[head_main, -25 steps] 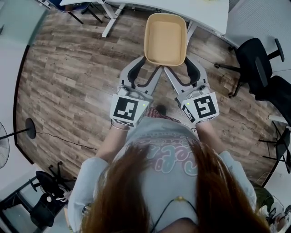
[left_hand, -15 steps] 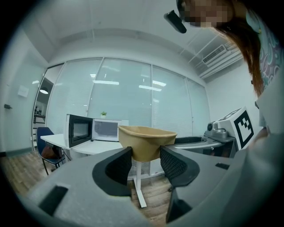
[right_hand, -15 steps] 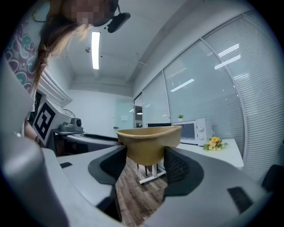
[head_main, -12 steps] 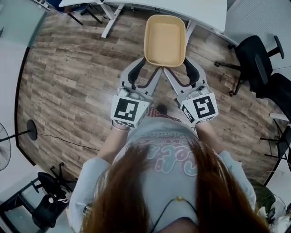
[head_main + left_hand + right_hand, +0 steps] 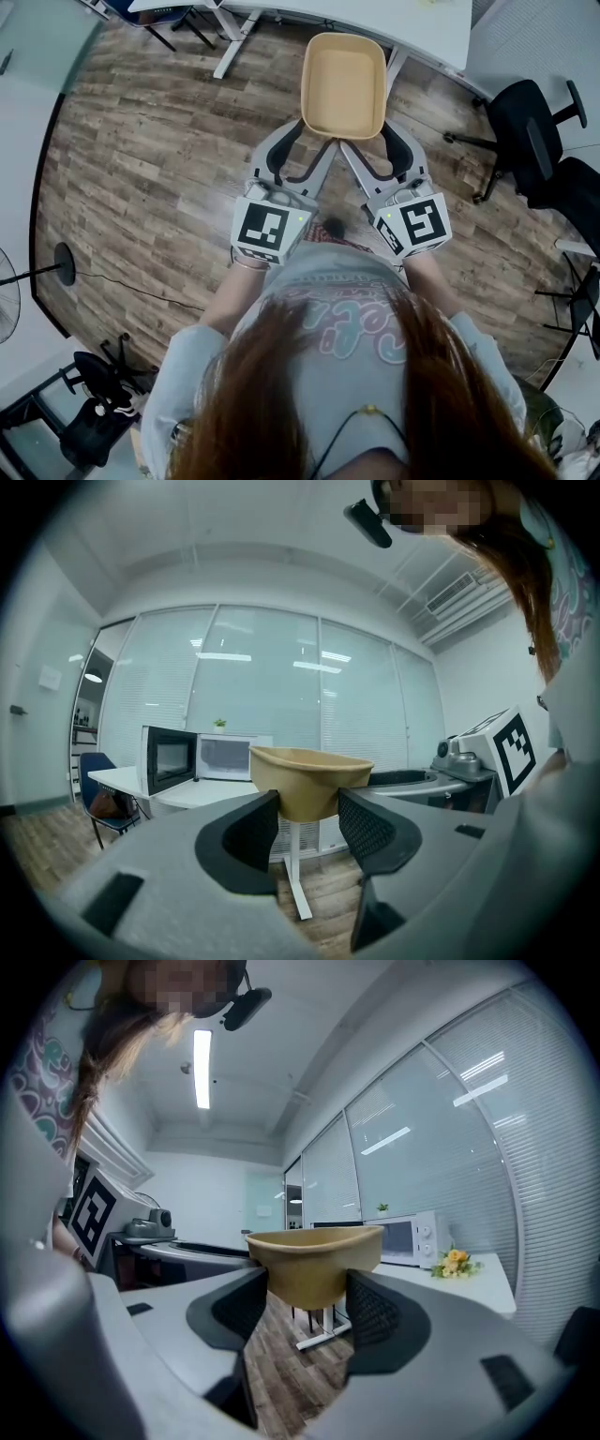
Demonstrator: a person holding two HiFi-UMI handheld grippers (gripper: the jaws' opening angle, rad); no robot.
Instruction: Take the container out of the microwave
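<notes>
An empty tan container [image 5: 343, 80] hangs in the air above the wooden floor, carried by both grippers at its near end. My left gripper [image 5: 307, 141] is shut on its near-left corner, and my right gripper [image 5: 375, 139] on its near-right corner. In the left gripper view the container [image 5: 309, 780] sits between the left gripper's [image 5: 307, 822] dark pads, which press on its sides. The right gripper view shows the container [image 5: 314, 1260] pinched likewise by the right gripper [image 5: 307, 1302]. The white microwave [image 5: 202, 757] stands behind on a table, its door [image 5: 167, 758] swung open.
A white table [image 5: 394, 19] lies just beyond the container. A black office chair [image 5: 530, 122] stands at the right, and a fan [image 5: 9, 300] and dark gear at the lower left. Yellow flowers [image 5: 455, 1262] sit on the table next to the microwave [image 5: 403, 1238].
</notes>
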